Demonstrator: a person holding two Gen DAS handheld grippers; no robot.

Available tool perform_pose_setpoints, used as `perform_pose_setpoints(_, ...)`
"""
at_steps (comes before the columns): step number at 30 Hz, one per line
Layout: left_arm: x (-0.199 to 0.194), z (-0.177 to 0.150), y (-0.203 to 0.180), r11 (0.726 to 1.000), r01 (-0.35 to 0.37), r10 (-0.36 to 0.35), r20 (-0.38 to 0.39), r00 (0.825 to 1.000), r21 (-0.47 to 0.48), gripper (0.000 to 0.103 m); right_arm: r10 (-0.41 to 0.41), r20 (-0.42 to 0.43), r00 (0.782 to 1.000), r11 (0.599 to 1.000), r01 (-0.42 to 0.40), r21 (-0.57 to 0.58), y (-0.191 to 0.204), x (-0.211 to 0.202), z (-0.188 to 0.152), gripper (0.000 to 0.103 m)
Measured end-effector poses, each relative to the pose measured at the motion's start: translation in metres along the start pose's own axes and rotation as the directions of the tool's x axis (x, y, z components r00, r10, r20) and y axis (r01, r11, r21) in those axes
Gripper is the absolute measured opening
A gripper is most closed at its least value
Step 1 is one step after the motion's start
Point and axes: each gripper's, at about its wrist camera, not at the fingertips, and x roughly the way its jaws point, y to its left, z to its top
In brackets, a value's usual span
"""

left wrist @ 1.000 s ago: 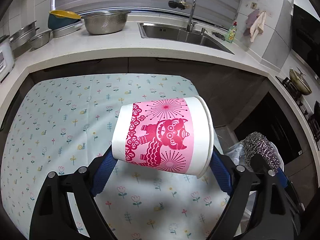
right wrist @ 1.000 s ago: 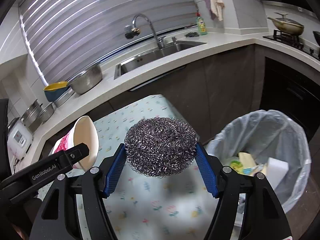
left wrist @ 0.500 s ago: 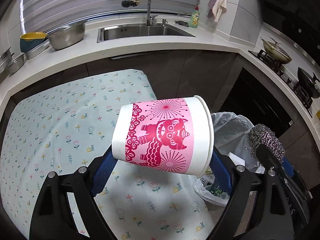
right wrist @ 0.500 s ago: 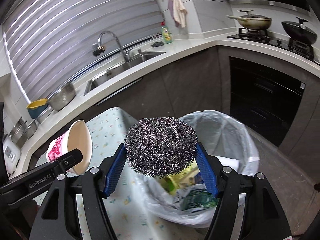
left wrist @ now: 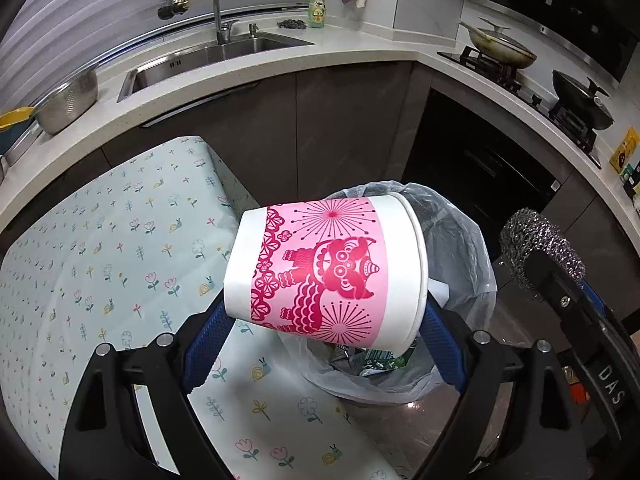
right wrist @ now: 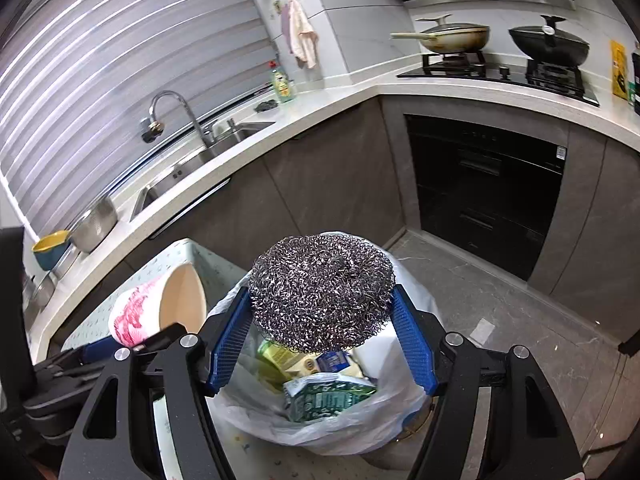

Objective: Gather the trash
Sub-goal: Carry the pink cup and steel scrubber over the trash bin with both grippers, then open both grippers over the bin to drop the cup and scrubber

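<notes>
My left gripper (left wrist: 324,344) is shut on a pink-and-white paper cup (left wrist: 326,270) that lies on its side, rim to the right, over the near edge of the lined trash bin (left wrist: 460,248). The same cup (right wrist: 158,310) shows at the left of the right wrist view. My right gripper (right wrist: 320,334) is shut on a steel wool scourer (right wrist: 322,292), held right above the open bin bag (right wrist: 404,412). Packaging and wrappers (right wrist: 328,392) lie inside the bag. In the left wrist view the scourer (left wrist: 538,248) appears at the right.
A table with a flowered cloth (left wrist: 100,272) stands left of the bin. Behind runs a counter with a sink (left wrist: 208,58), a colander (left wrist: 70,100) and a soap bottle (left wrist: 317,8). A stove with two pans (right wrist: 500,40) and a dark oven front (right wrist: 484,196) are on the right.
Both grippers have swung to the right, from above the table to above the trash bin. The cup and the scourer stay held as before.
</notes>
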Motion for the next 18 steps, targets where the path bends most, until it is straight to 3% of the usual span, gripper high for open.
perform_pose_setpoints(6, 0.007, -0.002, -0.012, 0.999, 0.006, -0.005, -0.009, 1.0, 0.034, 0.084, -0.007, -0.005, 1.0, 1.0, 0.008, 0.009, -0.005, 0.003, -0.001, 0.066)
perform_pose_setpoints(9, 0.006, -0.001, -0.014, 0.999, -0.001, 0.001, 0.004, 1.0, 0.034, 0.088, -0.006, -0.007, 1.0, 1.0, 0.006, 0.011, -0.004, 0.005, -0.001, 0.066)
perform_pose_setpoints(18, 0.004, 0.002, -0.001, 0.999, -0.032, 0.032, 0.015, 0.999, -0.015, 0.09, 0.016, -0.017, 1.0, 1.0, -0.016, 0.0, 0.004, 0.011, 0.0, 0.066)
